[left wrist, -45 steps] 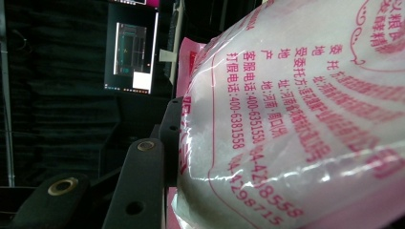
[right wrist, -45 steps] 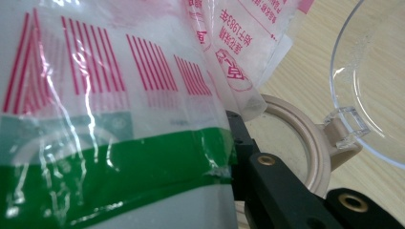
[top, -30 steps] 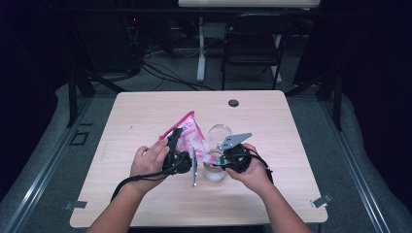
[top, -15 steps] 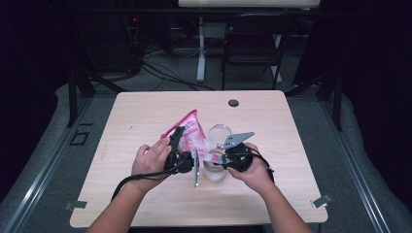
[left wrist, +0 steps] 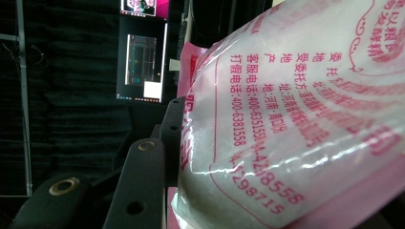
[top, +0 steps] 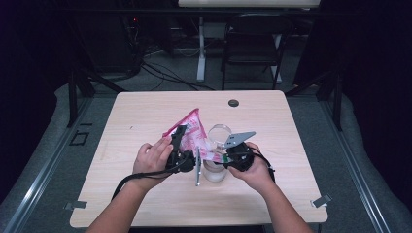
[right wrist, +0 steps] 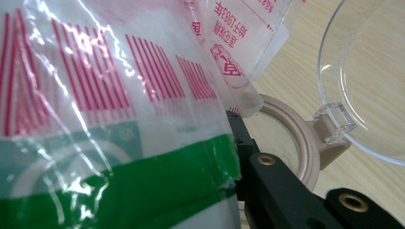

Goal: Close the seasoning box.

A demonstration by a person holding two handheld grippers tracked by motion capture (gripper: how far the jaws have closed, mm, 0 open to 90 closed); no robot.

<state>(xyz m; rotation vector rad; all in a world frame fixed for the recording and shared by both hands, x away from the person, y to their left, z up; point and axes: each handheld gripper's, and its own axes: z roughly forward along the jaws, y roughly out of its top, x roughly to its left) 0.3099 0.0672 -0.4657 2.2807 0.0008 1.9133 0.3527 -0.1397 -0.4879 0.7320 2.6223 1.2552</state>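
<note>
Pink bag held over an open jar by both grippers.
The bag [top: 192, 133] is clamped by the left gripper [top: 178, 141] on one side and by the right gripper [top: 224, 156] at its lower corner. The jar [top: 214, 170] is seen just below the right gripper, its clear hinged lid [right wrist: 367, 81] flipped open beside the bag.

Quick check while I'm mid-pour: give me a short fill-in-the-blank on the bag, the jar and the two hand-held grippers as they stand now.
1. The left hand-held gripper and the right hand-held gripper both hold the ____ bag.
2. The bag's printed lettering is ____ in colour.
3. The jar stands on the table with its clear hinged lid swung ____.
4. In the right gripper view, the band along the bag's lower part is ____.

Missing words: same; pink; open; green
</note>
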